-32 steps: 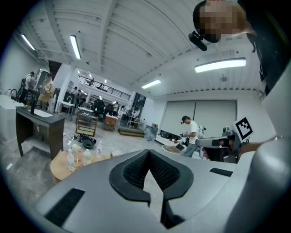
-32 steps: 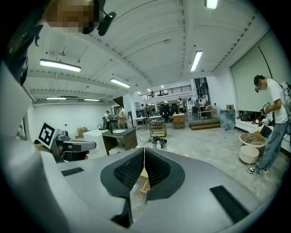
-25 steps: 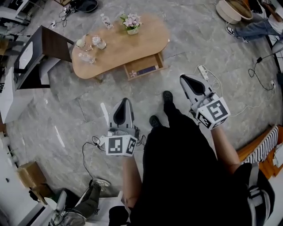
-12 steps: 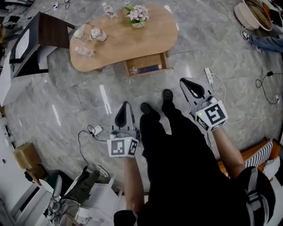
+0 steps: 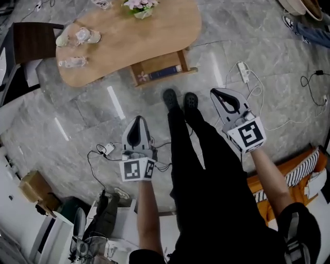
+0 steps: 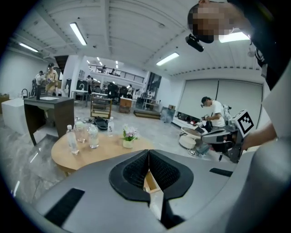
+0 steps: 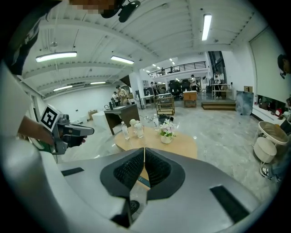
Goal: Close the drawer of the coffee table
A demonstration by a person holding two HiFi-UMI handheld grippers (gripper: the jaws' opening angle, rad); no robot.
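Observation:
The oval wooden coffee table (image 5: pixel 154 36) stands at the top of the head view. Its drawer (image 5: pixel 157 72) is pulled out toward me, with a dark blue book lying inside. My left gripper (image 5: pixel 137 120) hangs shut and empty over the floor, well short of the drawer. My right gripper (image 5: pixel 214 92) is also shut and empty, out to the right of the drawer. In the left gripper view the table (image 6: pixel 102 154) lies ahead beyond the closed left gripper (image 6: pixel 148 153). The right gripper view shows the table (image 7: pixel 184 146) past the closed right gripper (image 7: pixel 144 150).
A flower pot (image 5: pixel 138 7) and several bottles and glasses (image 5: pixel 77 38) stand on the table. A dark desk (image 5: pixel 32 42) is at the table's left. A power strip (image 5: pixel 242 72) and cables lie on the floor at right. My shoes (image 5: pixel 178 99) are just before the drawer.
I have stepped closer to the drawer; the table has slid up and left in the head view. Both grippers have sunk lower and stayed shut.

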